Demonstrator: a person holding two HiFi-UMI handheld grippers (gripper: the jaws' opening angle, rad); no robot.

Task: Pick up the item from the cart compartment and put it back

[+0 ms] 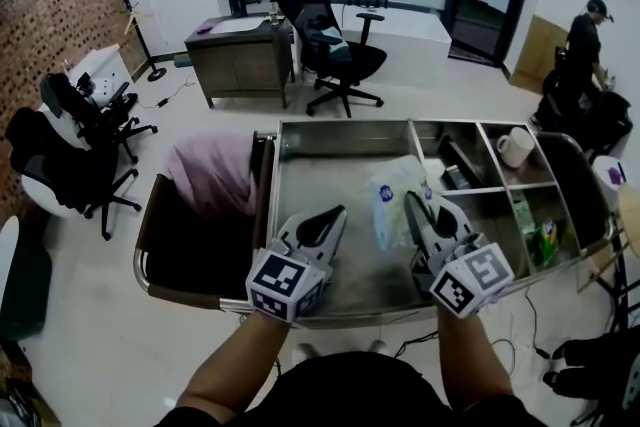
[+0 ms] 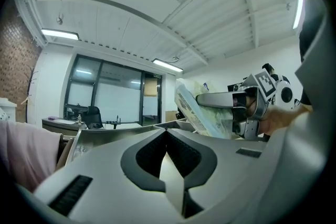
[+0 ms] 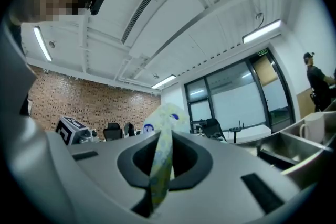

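Observation:
A pale, see-through plastic packet (image 1: 388,200) with a blue mark hangs above the big compartment of the steel cart (image 1: 320,165). My right gripper (image 1: 412,202) is shut on it; in the right gripper view the packet (image 3: 163,149) stands pinched edge-on between the jaws of that gripper (image 3: 160,136). To the left, my left gripper (image 1: 335,213) hovers over the same compartment, shut and with nothing in it. Its own view shows the jaw tips of the left gripper (image 2: 167,134) together, with the packet (image 2: 197,113) and right gripper (image 2: 220,98) off to the right.
A white mug (image 1: 515,146) sits in the cart's back right compartment, dark items (image 1: 455,165) in the one beside it, green packets (image 1: 545,240) in the front right one. A pink cloth (image 1: 210,173) fills the bag on the cart's left. A person (image 1: 583,45) stands far right.

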